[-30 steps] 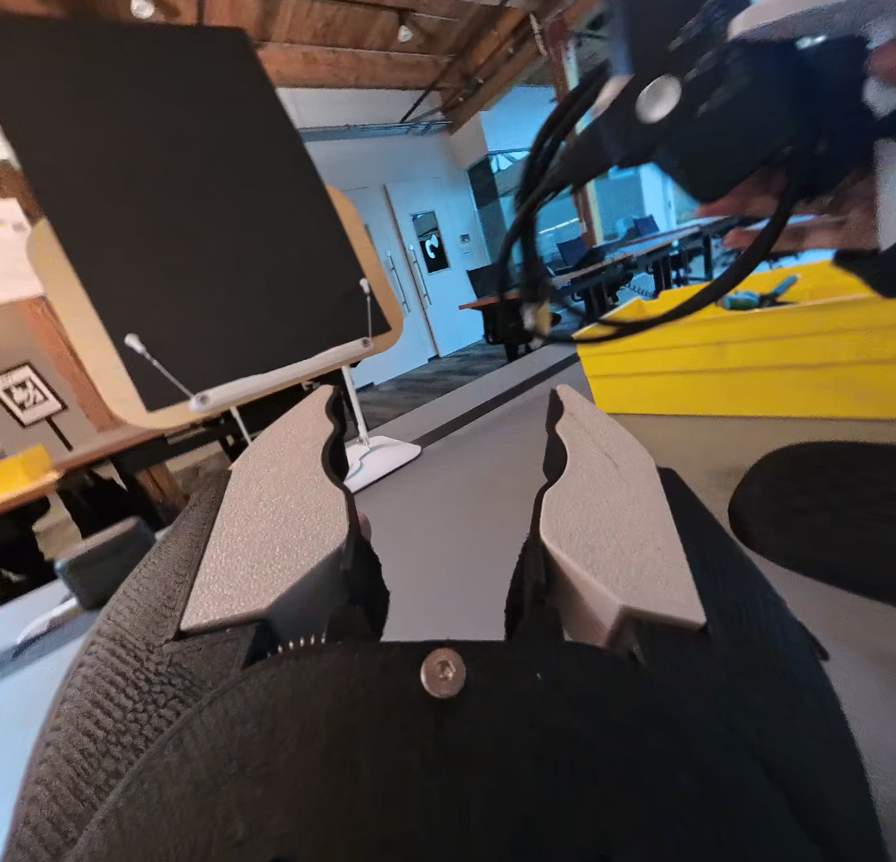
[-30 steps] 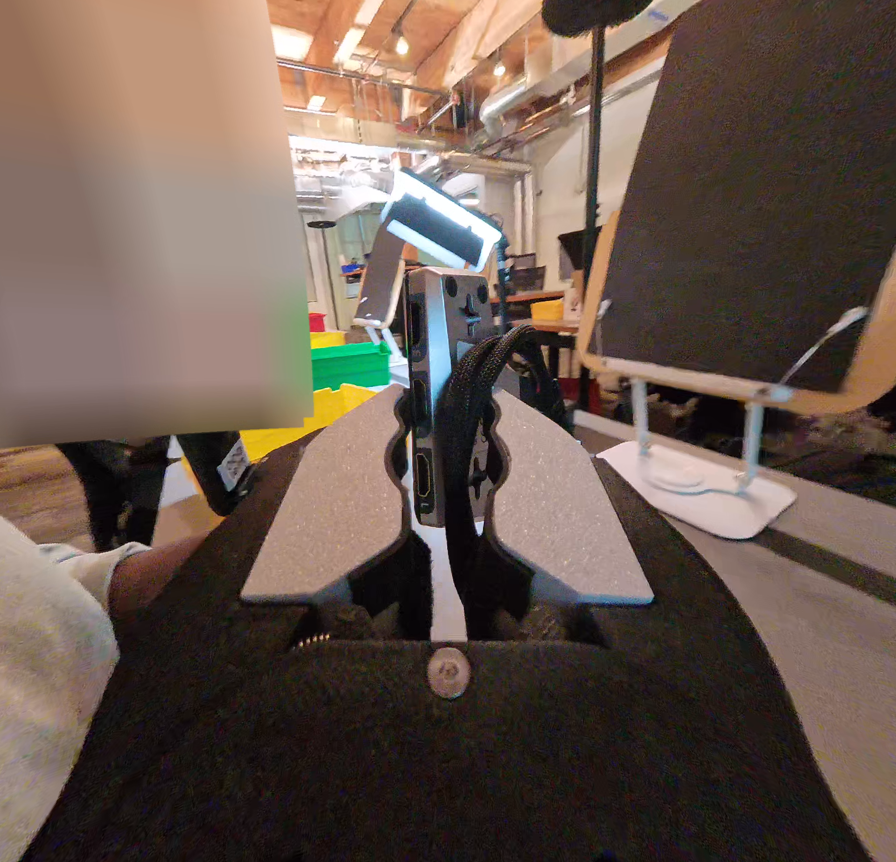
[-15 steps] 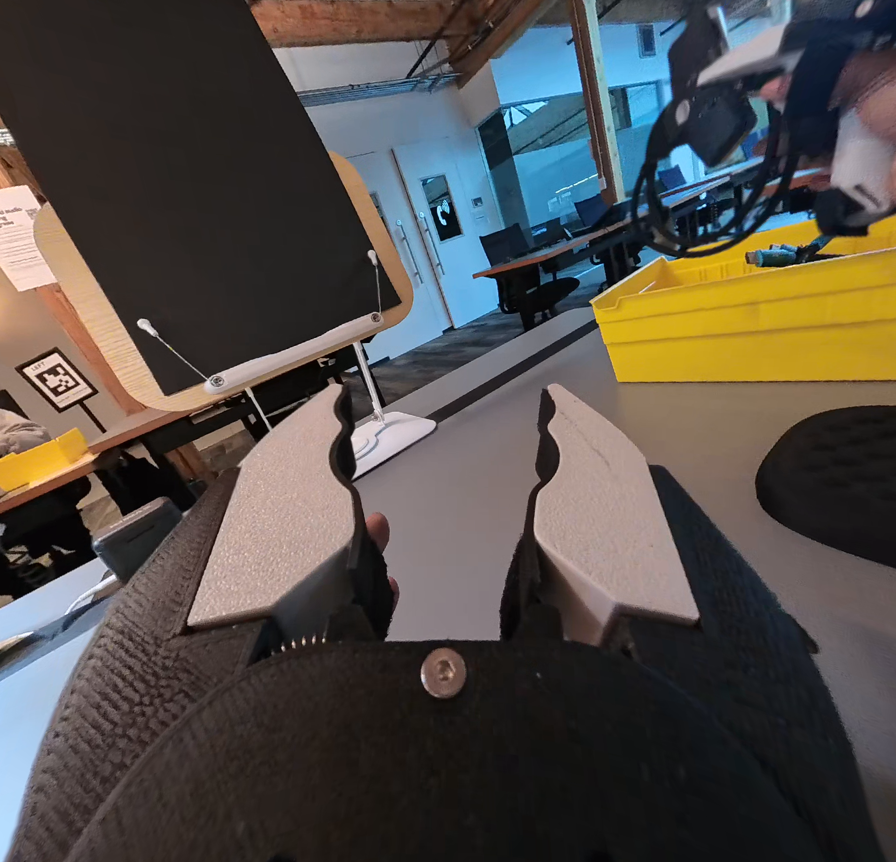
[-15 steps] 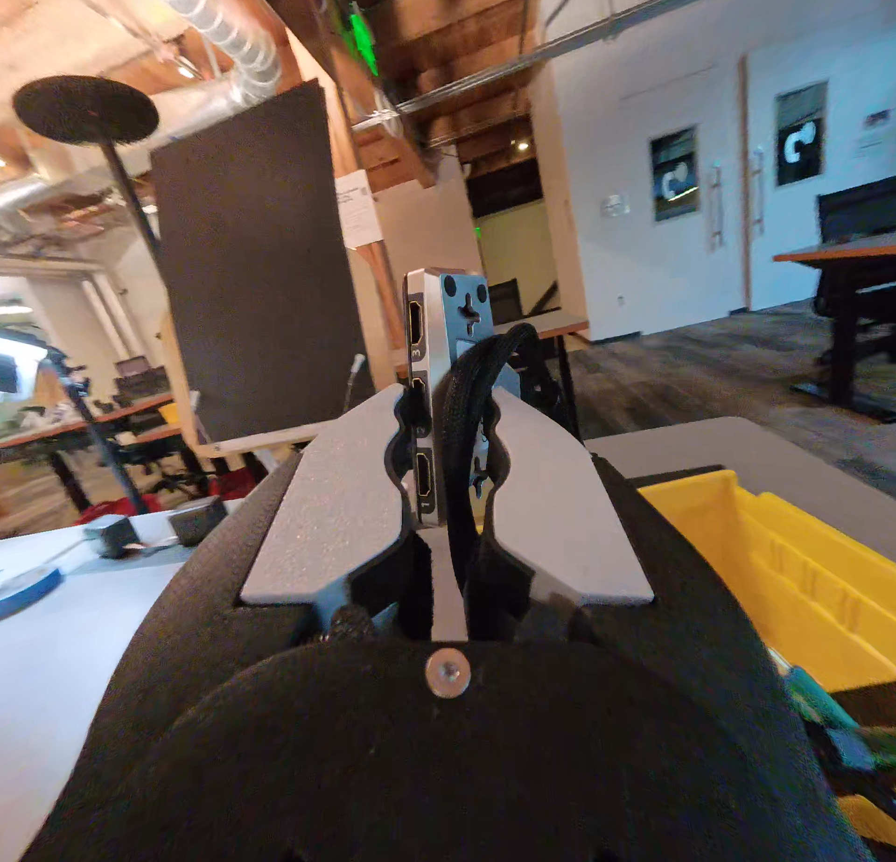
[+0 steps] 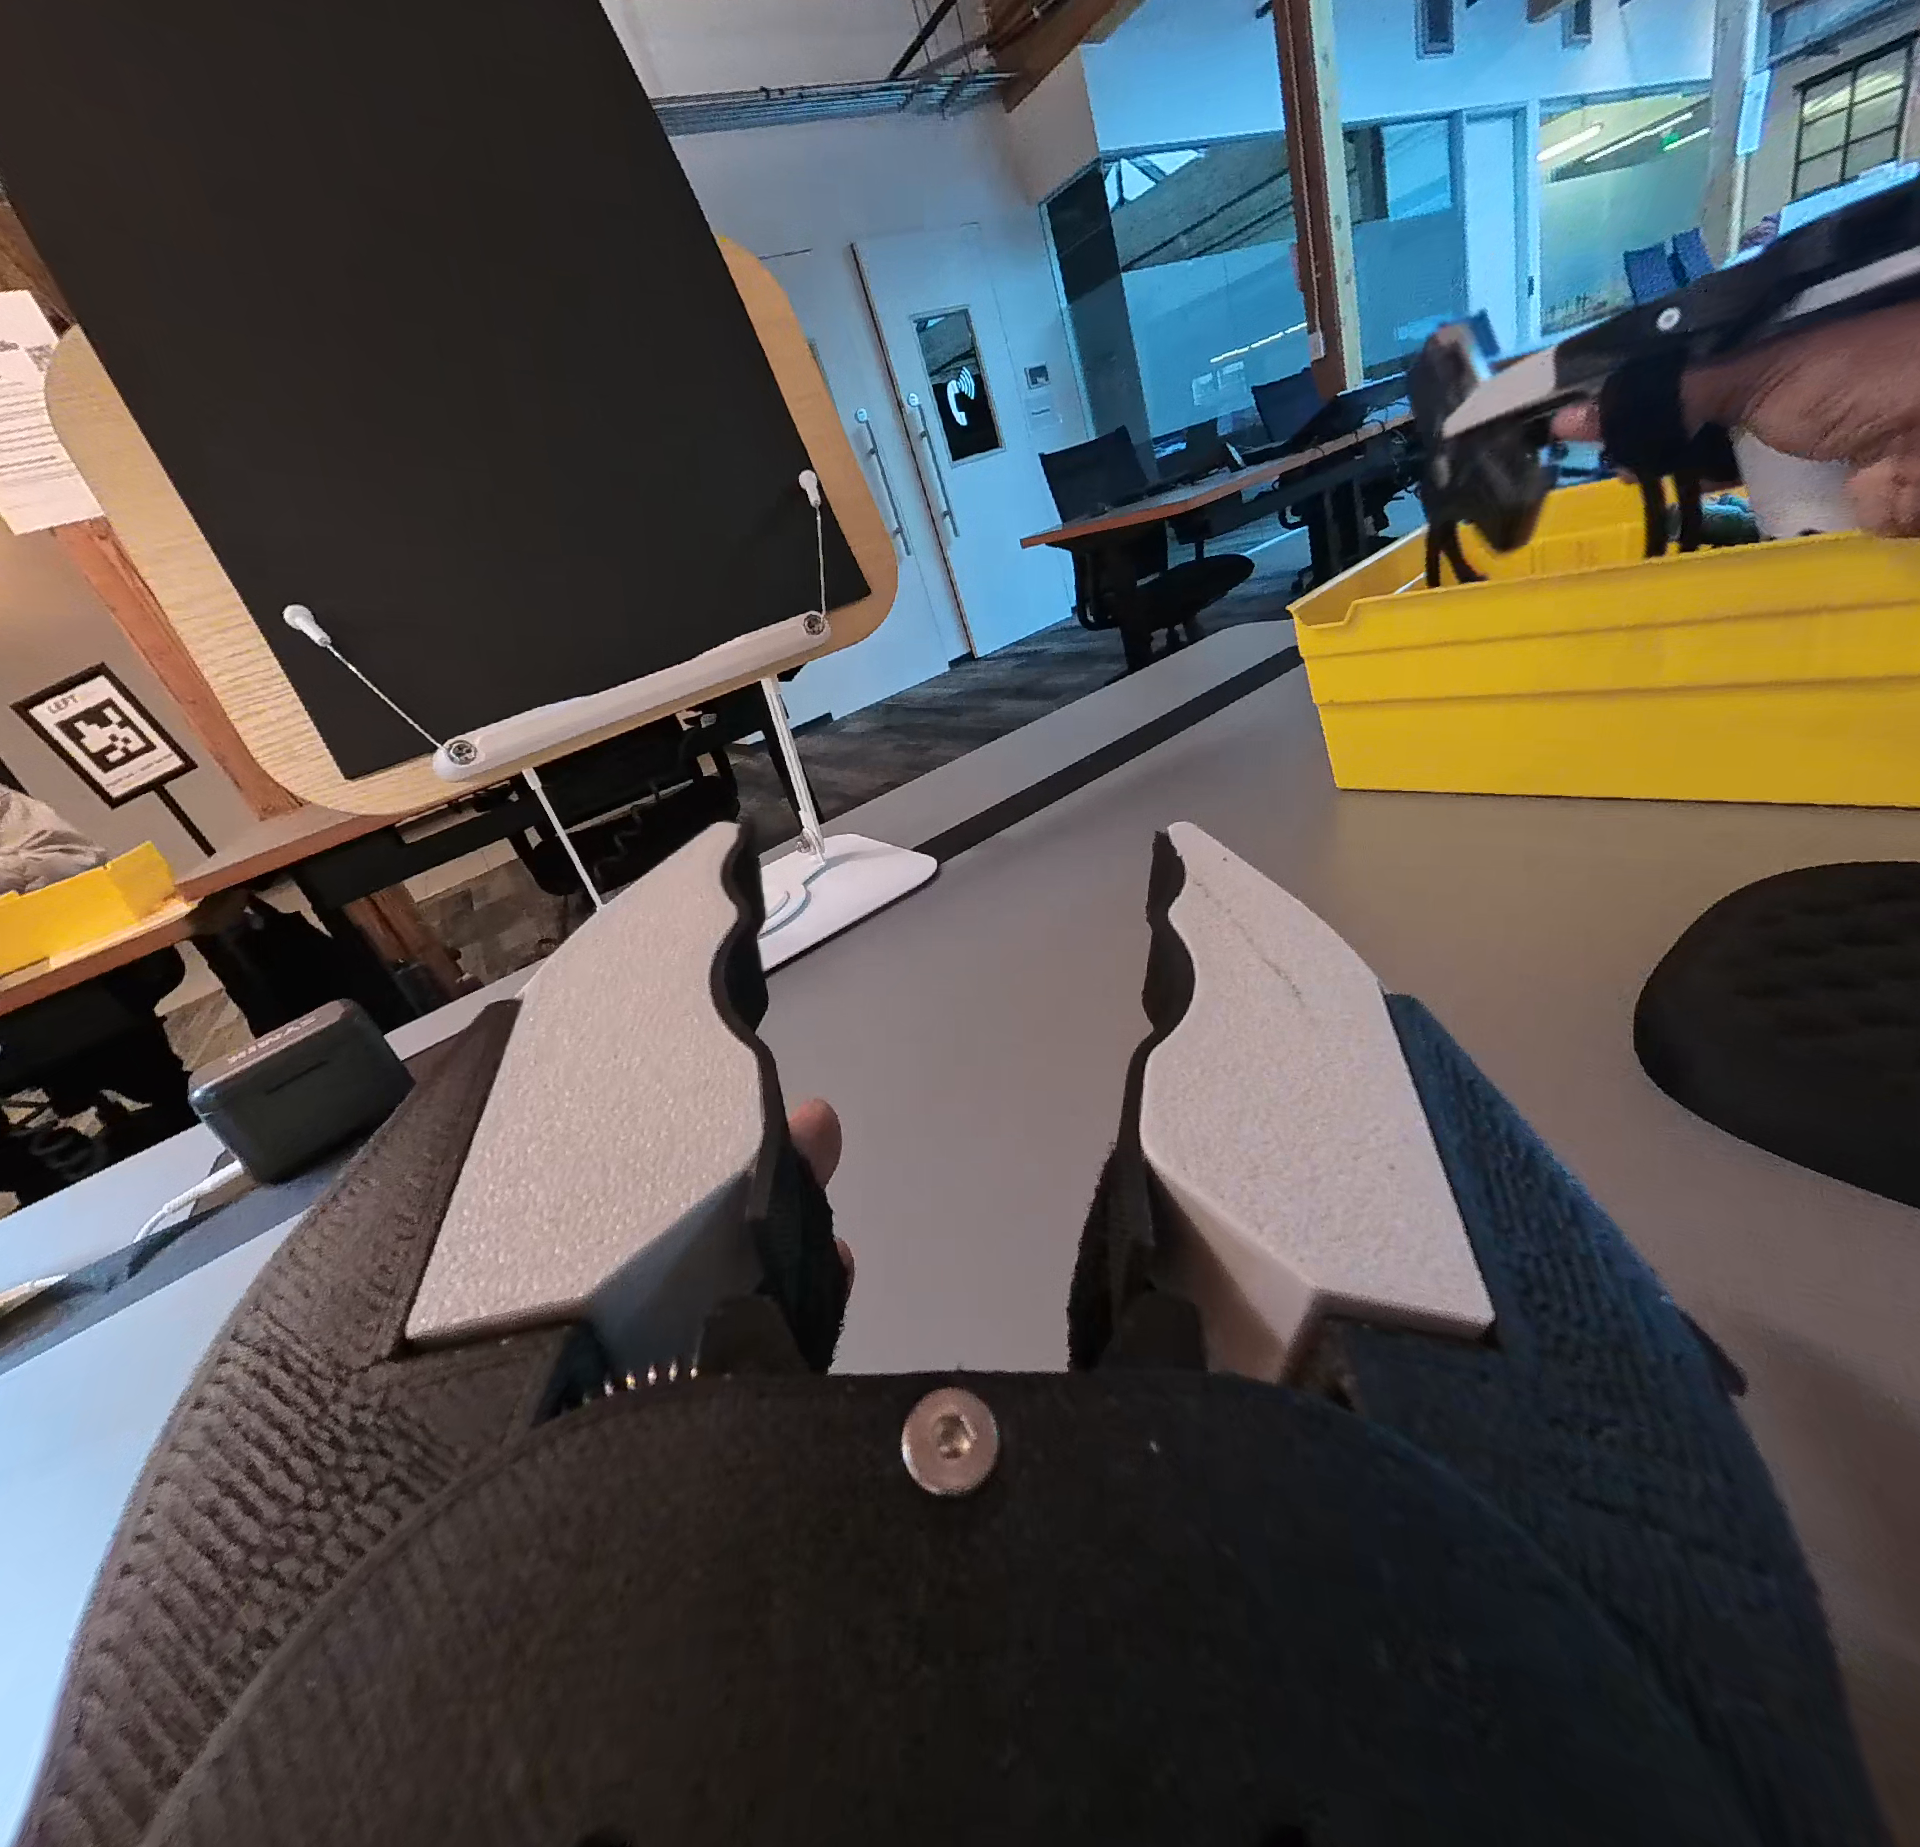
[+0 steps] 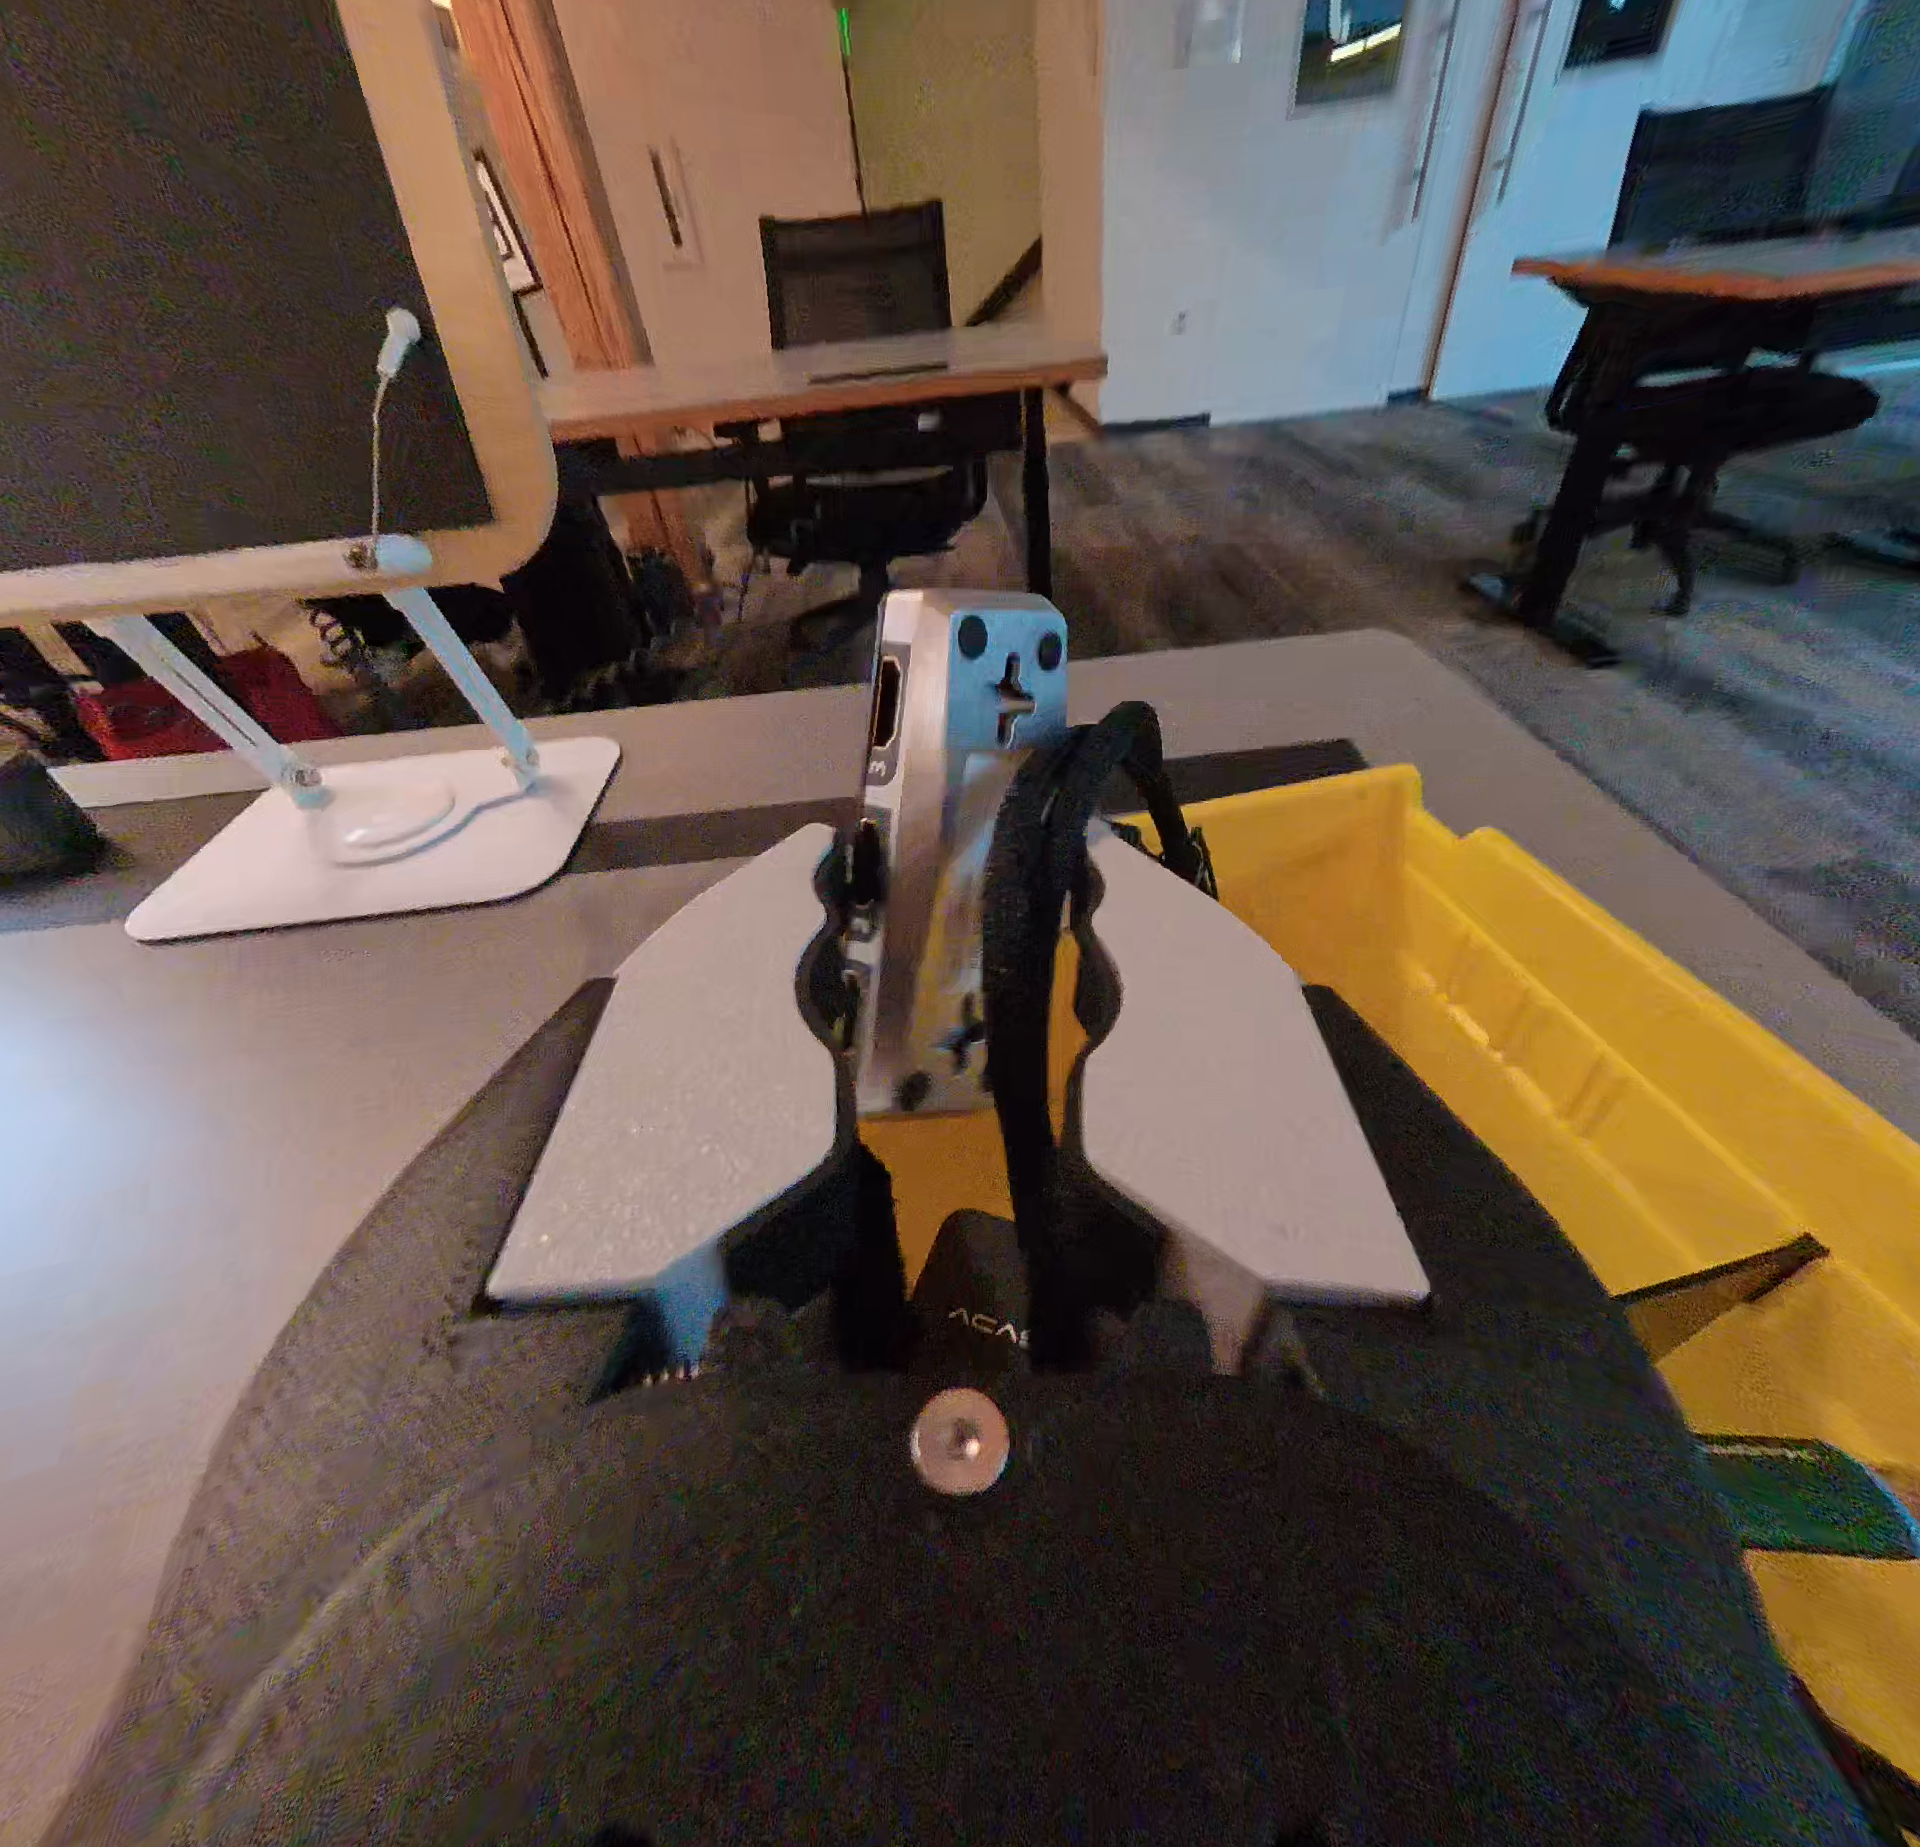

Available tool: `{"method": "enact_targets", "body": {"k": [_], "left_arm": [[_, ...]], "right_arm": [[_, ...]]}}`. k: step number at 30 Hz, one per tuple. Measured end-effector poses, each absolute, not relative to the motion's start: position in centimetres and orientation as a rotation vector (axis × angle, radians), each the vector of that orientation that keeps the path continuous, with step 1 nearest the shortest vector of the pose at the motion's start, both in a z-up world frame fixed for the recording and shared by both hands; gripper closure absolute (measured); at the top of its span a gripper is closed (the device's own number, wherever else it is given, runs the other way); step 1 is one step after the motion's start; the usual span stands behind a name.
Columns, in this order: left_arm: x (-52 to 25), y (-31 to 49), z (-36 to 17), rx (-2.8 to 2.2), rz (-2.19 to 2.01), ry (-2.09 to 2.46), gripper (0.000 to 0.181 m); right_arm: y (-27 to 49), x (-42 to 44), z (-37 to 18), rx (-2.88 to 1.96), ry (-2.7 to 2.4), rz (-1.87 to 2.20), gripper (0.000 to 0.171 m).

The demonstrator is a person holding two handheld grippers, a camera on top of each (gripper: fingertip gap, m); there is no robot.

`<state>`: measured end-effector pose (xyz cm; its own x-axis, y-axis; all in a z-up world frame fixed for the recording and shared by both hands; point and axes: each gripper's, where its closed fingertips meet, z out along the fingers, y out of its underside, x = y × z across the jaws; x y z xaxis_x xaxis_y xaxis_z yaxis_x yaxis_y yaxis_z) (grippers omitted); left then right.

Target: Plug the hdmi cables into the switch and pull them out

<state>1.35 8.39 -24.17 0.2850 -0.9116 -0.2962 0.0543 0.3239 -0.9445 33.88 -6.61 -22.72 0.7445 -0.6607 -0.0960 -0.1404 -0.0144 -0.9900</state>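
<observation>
Sitting on the grey surface (image 5: 1039, 966), the yellow bin (image 5: 1600, 696) served as the landmark for everything else. Inside the yellow bin, a green-and-black item showed at the near right corner in the right wrist view, too cut off to identify. The right gripper (image 6: 961, 898) hung just above the bin's near end, its jaws closed on the silver switch (image 6: 971, 758) and a black braided hdmi cable (image 6: 1029, 924) pressed against the switch's flank; the switch stood upright on its narrow end, ports facing away from the bin. From the left wrist view the same right gripper appeared over the bin's far side, cable loops dangling into it. The left gripper (image 5: 951, 893) hovered low over the surface well to the bin's left, jaws spread apart with nothing between them. A black round pad (image 5: 1787, 1018) lay on the surface in front of the bin, and a white stand (image 5: 831, 883) carrying a dark board (image 5: 395, 343) stood beyond the bin's left.

Compared with half a second before, the right gripper had dropped lower toward the bin and pitched downward, while the left gripper stayed open in nearly the same spot.
</observation>
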Motion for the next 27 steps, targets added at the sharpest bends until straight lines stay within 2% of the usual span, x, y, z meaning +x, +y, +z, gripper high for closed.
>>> {"method": "enact_targets", "body": {"k": [2, 6, 8, 10, 12, 16, 21, 25, 27], "left_arm": [[1.4, 8.3, -24.2, -1.023, -0.827, 1.074, 0.110], [1.5, 8.5, -24.6, -1.040, -0.812, 1.087, 0.111], [1.6, 8.5, -24.7, -1.043, -0.814, 1.088, 0.111], [1.6, 8.5, -24.8, -1.045, -0.816, 1.092, 0.111], [1.7, 8.5, -24.9, -1.044, -0.811, 1.098, 0.112], [1.7, 8.6, -25.0, -1.046, -0.801, 1.101, 0.112], [1.9, 8.7, -25.4, -1.076, -0.810, 1.105, 0.114], [2.1, 8.4, -25.7, -1.059, -0.784, 1.137, 0.115], [2.2, 8.2, -25.9, -1.047, -0.769, 1.157, 0.116]], "right_arm": [[-6.2, 33.6, -23.0, -1.598, 0.664, -0.435, 0.114], [-5.6, 31.9, -20.5, -1.536, 0.476, -0.527, 0.112], [-6.3, 31.4, -18.4, -1.475, 0.372, -0.712, 0.121], [-6.5, 31.2, -18.1, -1.560, 0.300, -0.832, 0.120], [-6.0, 30.3, -18.1, -1.643, 0.224, -0.828, 0.116], [-6.0, 26.4, -17.2, -1.697, 0.073, -0.704, 0.118], [-9.4, 21.6, -22.8, -2.096, -0.037, -0.406, 0.118], [-14.9, 21.8, -25.8, -2.272, -0.084, -0.586, 0.125], [-17.1, 21.1, -27.4, -2.361, -0.058, -0.534, 0.123]]}}
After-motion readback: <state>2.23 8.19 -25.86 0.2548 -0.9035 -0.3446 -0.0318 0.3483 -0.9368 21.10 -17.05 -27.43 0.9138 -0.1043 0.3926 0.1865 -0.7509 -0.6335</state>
